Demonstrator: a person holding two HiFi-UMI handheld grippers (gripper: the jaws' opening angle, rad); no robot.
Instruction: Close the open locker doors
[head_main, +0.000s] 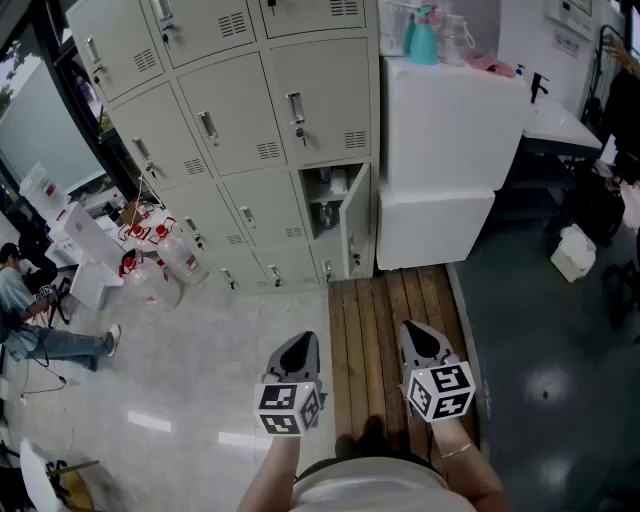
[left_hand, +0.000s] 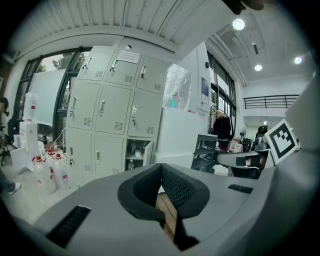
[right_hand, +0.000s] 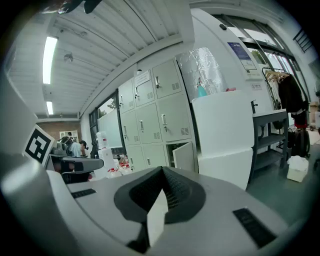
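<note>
A wall of beige lockers stands ahead of me. One low door in the right column hangs open, swung to the right, and small items show inside its compartment. The same open door appears in the left gripper view and, as the door, in the right gripper view. My left gripper and right gripper are held side by side near my body, well short of the lockers. Both are shut with nothing in them: the left gripper's tips meet, and so do the right gripper's.
A white cabinet stands right of the open locker, with a teal spray bottle on top. A wooden floor panel leads toward it. Plastic bottles sit on the floor at the left, near a seated person. A white container lies at the right.
</note>
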